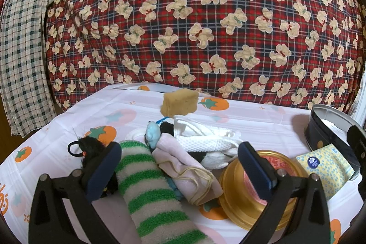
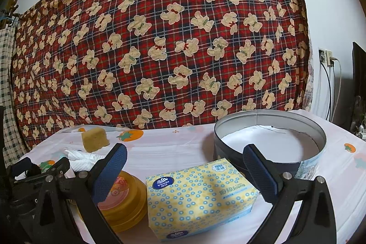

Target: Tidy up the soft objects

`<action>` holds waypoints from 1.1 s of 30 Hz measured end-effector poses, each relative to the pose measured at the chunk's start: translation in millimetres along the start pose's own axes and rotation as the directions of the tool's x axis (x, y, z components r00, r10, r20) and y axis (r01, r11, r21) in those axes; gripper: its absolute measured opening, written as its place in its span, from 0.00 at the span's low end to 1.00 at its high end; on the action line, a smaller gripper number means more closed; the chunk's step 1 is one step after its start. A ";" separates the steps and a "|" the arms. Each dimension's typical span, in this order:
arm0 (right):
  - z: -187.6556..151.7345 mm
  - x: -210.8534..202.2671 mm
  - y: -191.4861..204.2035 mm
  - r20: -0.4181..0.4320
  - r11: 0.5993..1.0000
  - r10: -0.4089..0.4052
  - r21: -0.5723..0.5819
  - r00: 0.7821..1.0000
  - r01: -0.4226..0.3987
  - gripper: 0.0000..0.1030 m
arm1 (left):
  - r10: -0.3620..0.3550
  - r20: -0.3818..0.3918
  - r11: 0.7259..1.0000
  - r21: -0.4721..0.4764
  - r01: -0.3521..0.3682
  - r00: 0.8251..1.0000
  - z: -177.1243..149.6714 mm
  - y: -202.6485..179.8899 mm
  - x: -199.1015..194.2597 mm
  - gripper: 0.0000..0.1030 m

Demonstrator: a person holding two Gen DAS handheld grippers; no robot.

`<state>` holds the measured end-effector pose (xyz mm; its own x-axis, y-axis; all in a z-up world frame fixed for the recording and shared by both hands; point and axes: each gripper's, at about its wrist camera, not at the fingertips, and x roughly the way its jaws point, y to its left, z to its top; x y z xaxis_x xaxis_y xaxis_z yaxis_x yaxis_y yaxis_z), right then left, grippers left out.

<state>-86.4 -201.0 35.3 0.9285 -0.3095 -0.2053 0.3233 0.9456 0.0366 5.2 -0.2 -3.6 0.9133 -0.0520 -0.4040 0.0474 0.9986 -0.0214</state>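
Note:
A pile of soft things lies on the table in the left wrist view: a green-and-white striped fuzzy sock (image 1: pixel 148 180), a folded pink cloth (image 1: pixel 185 173), a white waffle cloth (image 1: pixel 205 141), a small blue plush (image 1: pixel 152 133), a black furry item (image 1: pixel 91 148) and a tan sponge (image 1: pixel 179 103). My left gripper (image 1: pixel 179 166) stands open over the sock and pink cloth. A yellow tissue pack (image 2: pixel 199 198) lies between the fingers of my open right gripper (image 2: pixel 185 175), without visible contact. The round dark tin (image 2: pixel 270 141) stands open behind it.
A gold tin lid (image 2: pixel 128 202) lies left of the tissue pack. The tomato-print tablecloth (image 2: pixel 183 141) covers the table. A red plaid bear-print blanket (image 1: pixel 194 26) hangs behind it, with a checked cloth (image 1: pixel 20 56) at the left. Wall socket and cables (image 2: pixel 328 58) at right.

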 end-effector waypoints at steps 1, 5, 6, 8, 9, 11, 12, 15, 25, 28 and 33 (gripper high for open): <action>-4.5 -1.4 5.4 0.001 1.000 0.001 -0.004 1.000 -0.001 1.00 | 0.000 0.000 1.000 0.000 0.000 1.000 0.1 0.6 -0.3 1.00; -10.7 -0.3 12.5 0.011 1.000 0.000 -0.012 1.000 0.000 1.00 | 0.000 -0.002 1.000 -0.003 0.000 1.000 0.3 0.4 0.1 1.00; -10.9 -0.7 14.1 0.014 1.000 0.002 -0.014 1.000 -0.001 1.00 | -0.001 -0.003 1.000 -0.003 0.001 1.000 0.3 0.1 0.3 1.00; -7.3 2.3 11.5 0.017 1.000 0.008 -0.015 1.000 -0.008 1.00 | 0.000 -0.005 1.000 -0.007 0.000 1.000 -0.2 -0.9 -0.1 1.00; -7.8 1.3 12.5 0.021 1.000 0.013 -0.016 1.000 -0.012 1.00 | 0.000 -0.005 1.000 -0.008 -0.001 1.000 -0.4 -2.1 -0.7 1.00; -6.5 0.2 13.5 0.026 0.999 0.027 -0.019 0.999 -0.027 1.00 | -0.001 -0.005 1.000 -0.011 0.001 1.000 -1.0 -2.3 -1.0 1.00; -6.9 -0.8 14.4 0.028 0.999 0.036 -0.021 0.999 -0.035 1.00 | -0.001 -0.004 1.000 -0.014 0.001 1.000 -1.5 -3.8 -2.0 1.00; -6.8 -1.5 16.9 0.026 0.998 0.054 -0.031 0.998 -0.053 0.99 | -0.008 -0.007 1.000 -0.025 0.008 1.000 -2.5 -0.6 -3.9 1.00; -5.6 -2.3 23.0 0.015 0.993 0.113 -0.045 0.994 -0.112 0.99 | 0.049 -0.050 0.998 -0.034 -0.051 0.998 -3.4 27.0 -14.7 1.00; -6.0 -4.4 25.6 0.011 0.982 0.180 -0.050 0.984 -0.180 0.99 | 0.082 -0.062 0.996 -0.024 -0.084 0.995 -4.2 42.6 -23.9 1.00; -15.1 3.6 50.5 -0.140 0.922 0.374 -0.045 0.917 -0.384 0.69 | 0.221 -0.107 0.974 -0.032 -0.226 0.969 -9.8 92.1 -37.1 1.00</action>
<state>-69.5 -152.8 21.6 0.9467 0.0842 -0.3109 -0.0661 0.9955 0.0684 -28.3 93.7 0.4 0.8525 0.1703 -0.4942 -0.1726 0.9841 0.0413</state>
